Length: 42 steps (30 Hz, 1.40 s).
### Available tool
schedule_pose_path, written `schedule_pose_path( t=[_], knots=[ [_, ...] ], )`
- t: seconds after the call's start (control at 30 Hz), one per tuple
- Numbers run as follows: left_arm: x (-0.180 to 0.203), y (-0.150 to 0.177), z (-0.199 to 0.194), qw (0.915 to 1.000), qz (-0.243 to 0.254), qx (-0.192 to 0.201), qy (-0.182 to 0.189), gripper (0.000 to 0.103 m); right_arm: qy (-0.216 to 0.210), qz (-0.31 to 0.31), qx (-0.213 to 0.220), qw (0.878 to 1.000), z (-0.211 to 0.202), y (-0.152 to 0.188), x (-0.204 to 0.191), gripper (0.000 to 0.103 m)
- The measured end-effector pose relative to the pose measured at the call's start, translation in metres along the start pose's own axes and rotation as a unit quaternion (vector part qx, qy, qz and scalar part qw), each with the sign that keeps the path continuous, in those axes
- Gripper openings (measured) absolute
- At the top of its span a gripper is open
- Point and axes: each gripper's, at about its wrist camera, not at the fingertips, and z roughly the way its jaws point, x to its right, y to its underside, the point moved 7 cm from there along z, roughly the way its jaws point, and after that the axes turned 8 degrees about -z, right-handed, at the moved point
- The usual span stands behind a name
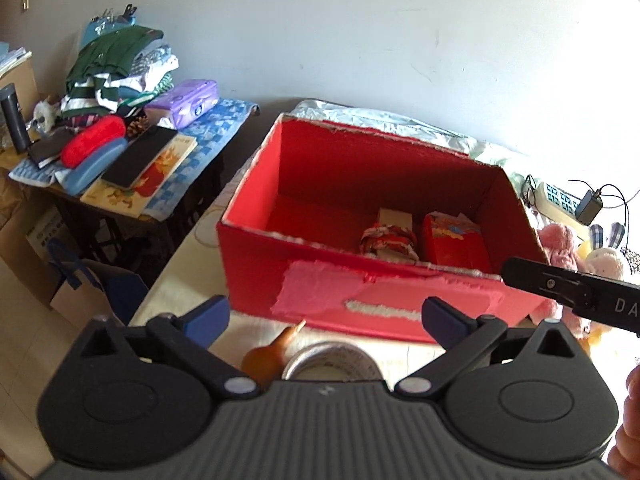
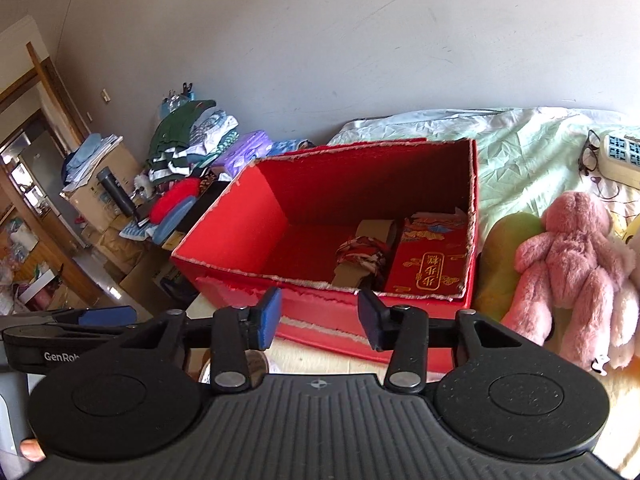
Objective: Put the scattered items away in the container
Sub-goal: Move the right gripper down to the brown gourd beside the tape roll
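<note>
An open red cardboard box (image 1: 320, 288) (image 2: 240, 216) stands on the bed. Inside it lie a red packet with gold characters (image 2: 432, 268) (image 1: 456, 244) and a patterned cloth wound on card (image 2: 362, 256) (image 1: 390, 238). My left gripper (image 1: 326, 318) is open wide just before the box's front wall, with nothing between its fingers. Under it sit a small brown gourd (image 1: 272, 354) and a round metal tin (image 1: 332, 364). My right gripper (image 2: 320, 320) hovers at the same wall, jaws partly apart and empty. A pink plush bear (image 2: 572, 264) (image 1: 560, 244) lies right of the box.
A green-yellow plush (image 2: 508, 256) lies between the box and the bear. A power strip (image 2: 622, 156) and glasses (image 2: 590, 156) rest on the sheet behind. To the left, a side table (image 1: 224, 128) carries folded clothes (image 1: 116, 68), a purple tissue pack (image 1: 184, 102), a red case (image 1: 94, 140) and a book.
</note>
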Motion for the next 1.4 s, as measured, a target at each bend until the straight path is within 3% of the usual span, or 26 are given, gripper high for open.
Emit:
schedule_pose_path(
  t=[0.23,0.43,0.77,0.93,1.07,1.23,1.4],
  knots=[
    [-0.016,0.027,-0.009,0.9997,-0.002,-0.025,0.009,0.102,-0.026,-0.012,-0.036,0.999,0.011,0.021,-0.01,0.046],
    [-0.016,0.046,-0.003,0.9984,0.013,-0.053,0.013,0.101,-0.036,0.003,-0.084,0.996,0.029,0.04,-0.013,0.039],
    [-0.008,0.045,0.009,0.9942,0.059,-0.068,0.058,0.096,-0.032,0.065,-0.112,0.991,0.037,0.047,-0.004,0.038],
    [-0.033,0.034,0.011,0.9937,0.06,-0.069,0.064,0.096,-0.086,0.094,-0.108,0.986,0.039,0.032,-0.017,0.037],
    [-0.06,0.036,0.009,0.9918,0.061,-0.083,0.077,0.096,-0.112,0.054,-0.124,0.984,0.055,0.017,-0.052,0.037],
    [-0.062,0.045,0.015,0.9871,0.072,-0.096,0.107,0.096,-0.081,0.029,-0.178,0.98,0.095,0.011,-0.075,0.037],
    [-0.066,0.058,0.029,0.981,0.085,-0.124,0.123,0.087,-0.039,-0.008,-0.216,0.976,0.126,0.012,-0.087,0.037]
  ],
)
